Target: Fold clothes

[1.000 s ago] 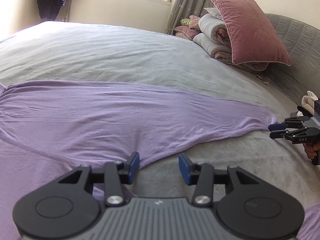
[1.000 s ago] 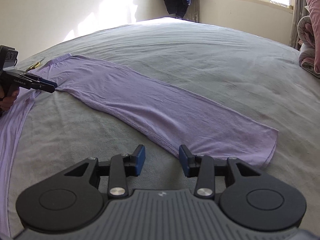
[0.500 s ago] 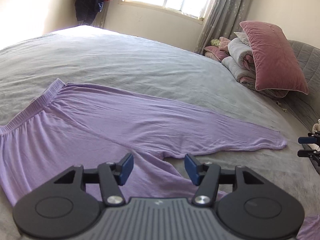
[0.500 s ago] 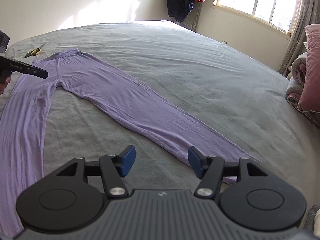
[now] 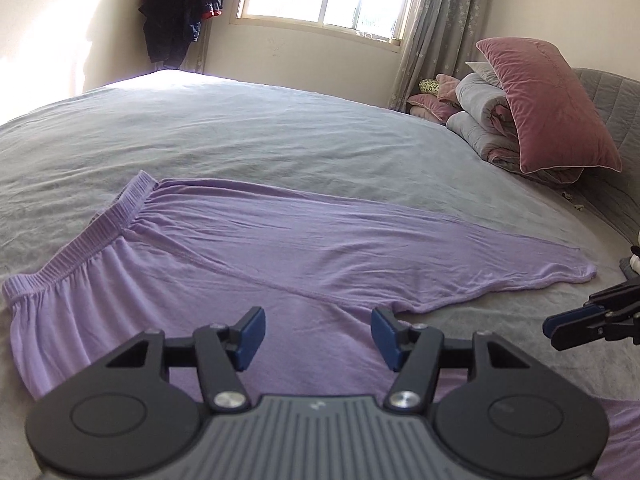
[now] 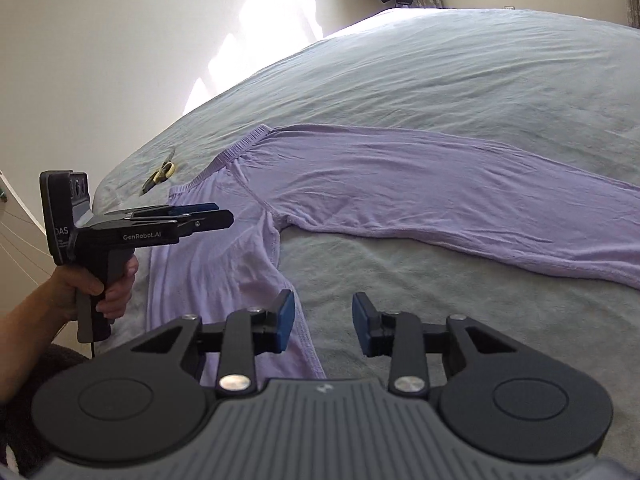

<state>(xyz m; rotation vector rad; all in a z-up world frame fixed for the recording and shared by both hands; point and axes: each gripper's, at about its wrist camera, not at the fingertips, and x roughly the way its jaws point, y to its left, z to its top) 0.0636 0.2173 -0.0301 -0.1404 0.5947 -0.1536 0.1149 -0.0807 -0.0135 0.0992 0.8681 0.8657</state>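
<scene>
Purple trousers (image 5: 280,248) lie flat on the grey bed (image 5: 240,128), waistband at the left, one leg running right to its cuff. My left gripper (image 5: 318,332) hovers open over the seat of the trousers, nothing between its pads. In the right wrist view the trousers (image 6: 400,184) spread in a V. My right gripper (image 6: 322,324) hangs above the bed just beside the near leg's inner edge; its jaws are closing with nothing between them. The left gripper (image 6: 200,216) shows there in a person's hand. The right gripper (image 5: 580,324) shows at the left wrist view's right edge.
A pink pillow (image 5: 548,108) and rolled bedding are piled by the grey headboard (image 5: 612,96) at the right. Scissors (image 6: 160,174) lie on the bed beyond the waistband. Dark clothes (image 5: 180,12) hang beside the window.
The left gripper's jaws widened and it moved along the trousers until the waistband came into view. The right gripper swung from the far leg's cuff to the near leg; its jaws widened, then narrowed.
</scene>
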